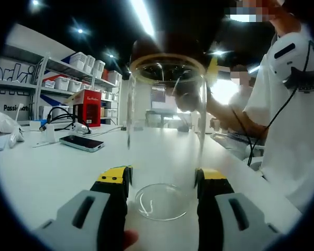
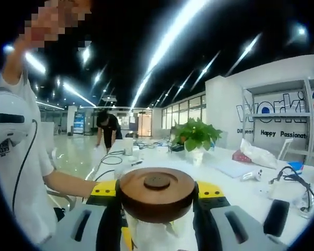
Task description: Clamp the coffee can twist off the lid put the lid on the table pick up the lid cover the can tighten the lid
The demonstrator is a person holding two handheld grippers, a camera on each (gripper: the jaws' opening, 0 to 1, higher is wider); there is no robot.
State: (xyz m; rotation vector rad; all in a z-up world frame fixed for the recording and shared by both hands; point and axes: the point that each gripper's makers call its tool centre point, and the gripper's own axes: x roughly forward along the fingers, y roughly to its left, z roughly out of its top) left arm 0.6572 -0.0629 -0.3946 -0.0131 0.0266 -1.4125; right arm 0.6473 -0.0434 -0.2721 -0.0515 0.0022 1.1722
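In the left gripper view, far left, shelving with white storage boxes is lining the wall, and a red box is standing on the white table beside a black phone lying flat. Coming across to the middle, the left gripper is pinching the clear coffee can, its yellow-tipped jaws pressing against the glass on either side near the base. The can is standing upright on the table, its round bottom showing between the jaws. Over on the right, a person in a white shirt is standing close to the table edge.

Switching to the right gripper view: at the left, the same white shirt, then a second person bending over in the background. In the centre, the right gripper is gripping the brown wooden lid, jaws closed on its sides, the lid sitting on top of the can. Behind it a potted plant is sitting on the table, and far right, cables are trailing across the surface.
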